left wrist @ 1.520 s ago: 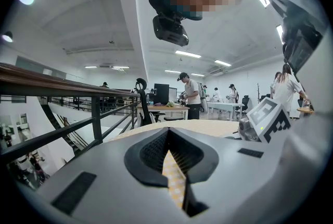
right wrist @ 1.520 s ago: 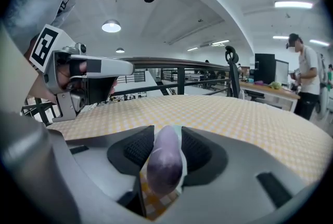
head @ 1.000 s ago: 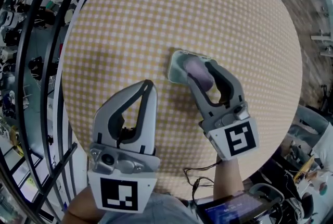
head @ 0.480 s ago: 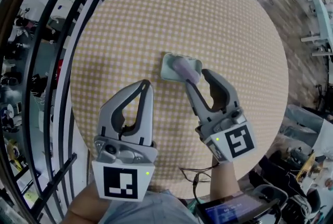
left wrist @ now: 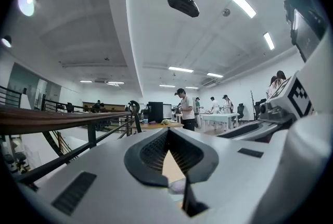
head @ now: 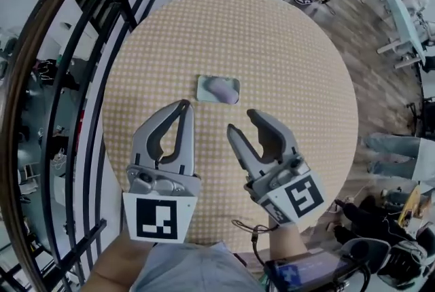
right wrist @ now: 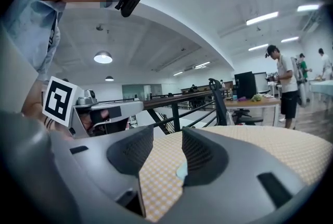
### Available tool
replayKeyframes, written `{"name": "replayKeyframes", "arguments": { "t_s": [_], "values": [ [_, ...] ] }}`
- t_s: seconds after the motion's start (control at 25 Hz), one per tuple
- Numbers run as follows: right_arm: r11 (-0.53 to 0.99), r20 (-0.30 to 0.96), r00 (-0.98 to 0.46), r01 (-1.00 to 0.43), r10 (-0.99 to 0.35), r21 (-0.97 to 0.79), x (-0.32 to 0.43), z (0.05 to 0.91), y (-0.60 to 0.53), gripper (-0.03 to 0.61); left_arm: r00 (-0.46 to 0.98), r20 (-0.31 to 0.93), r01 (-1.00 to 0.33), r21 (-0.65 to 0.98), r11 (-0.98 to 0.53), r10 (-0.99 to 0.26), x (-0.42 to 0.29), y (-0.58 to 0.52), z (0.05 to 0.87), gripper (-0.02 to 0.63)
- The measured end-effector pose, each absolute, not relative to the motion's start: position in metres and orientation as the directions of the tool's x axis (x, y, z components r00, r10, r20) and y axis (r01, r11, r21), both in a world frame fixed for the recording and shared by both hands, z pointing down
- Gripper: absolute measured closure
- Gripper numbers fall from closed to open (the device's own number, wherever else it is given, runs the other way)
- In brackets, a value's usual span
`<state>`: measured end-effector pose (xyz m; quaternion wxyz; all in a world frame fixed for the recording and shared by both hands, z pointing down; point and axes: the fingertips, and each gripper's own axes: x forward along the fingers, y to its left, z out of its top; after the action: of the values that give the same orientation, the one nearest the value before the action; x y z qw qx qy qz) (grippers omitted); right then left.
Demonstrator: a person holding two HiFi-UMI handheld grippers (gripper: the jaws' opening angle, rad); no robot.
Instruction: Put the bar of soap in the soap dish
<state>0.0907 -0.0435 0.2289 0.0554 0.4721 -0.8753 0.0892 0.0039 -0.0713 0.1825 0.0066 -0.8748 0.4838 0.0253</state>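
Where the checked bench (head: pixel 285 46) comes nearest the person, the left gripper (head: pixel 182 107) sits clenched and empty; the right gripper (head: pixel 245 122) is spread, nothing between its jaws. Just ahead of both tips is the soap dish (head: pixel 201 97), with the lavender bar of soap (head: pixel 221 87) lying in it, long axis crosswise. Neither gripper touches it; the task looks done.

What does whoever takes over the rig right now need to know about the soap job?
Left gripper: shut, empty, on the near side of the soap dish, apart from it.
Right gripper: open, empty, also apart from the dish.
Bar of soap: lying in the dish, mid-table.
Done: soap is placed.
Left: nothing visible; just keep both grippers off the dish.
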Motion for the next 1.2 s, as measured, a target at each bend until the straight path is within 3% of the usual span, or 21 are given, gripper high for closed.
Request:
{"name": "replayKeyframes", "arguments": {
  "t_s": [0.16,0.32,0.44,1.2],
  "values": [
    [0.527,0.140,-0.533,-0.846,-0.834,-0.084,0.089,0.202,-0.016,0.431,0.536,-0.068,-0.843,0.015,-0.538,-0.842,0.007,-0.051,0.164,0.604],
    [0.498,0.070,-0.502,-0.864,-0.862,-0.071,0.091,0.173,0.008,0.540,0.547,-0.111,-0.834,0.008,-0.551,-0.830,0.014,-0.032,0.140,0.604],
    [0.488,0.024,-0.490,-0.871,-0.871,-0.059,0.091,0.153,0.024,0.571,0.555,-0.140,-0.829,-0.009,-0.559,-0.820,0.017,-0.017,0.123,0.604],
    [0.458,-0.036,-0.458,-0.889,-0.888,-0.010,0.090,0.114,0.054,0.574,0.568,-0.234,-0.818,-0.061,-0.572,-0.789,0.024,0.023,0.077,0.604]
  ]
}}
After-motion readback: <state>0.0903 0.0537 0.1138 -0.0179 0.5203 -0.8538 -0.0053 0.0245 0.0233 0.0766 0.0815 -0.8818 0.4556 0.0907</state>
